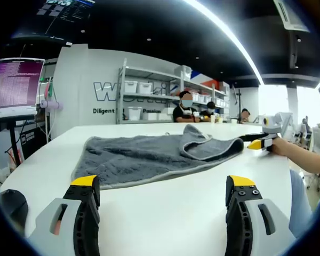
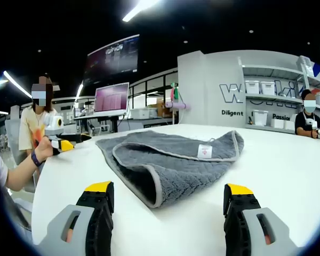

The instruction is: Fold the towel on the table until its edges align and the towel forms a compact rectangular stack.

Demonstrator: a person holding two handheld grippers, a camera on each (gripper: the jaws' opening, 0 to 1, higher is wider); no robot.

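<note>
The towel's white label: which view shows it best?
The right gripper view: the white label sits face-up on the folded-over flap of the grey towel. In the left gripper view the towel lies farther off, its label not discernible.

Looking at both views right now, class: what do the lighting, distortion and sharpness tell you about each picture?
Left gripper view: ceiling light strips glare white and bow with the fisheye; the grey towel is sharp, its shadow on the white table faint. Right gripper view: the towel's label is visible but unreadable; the table rim curves strongly; the wall lettering behind is soft and partly cut off.
</note>
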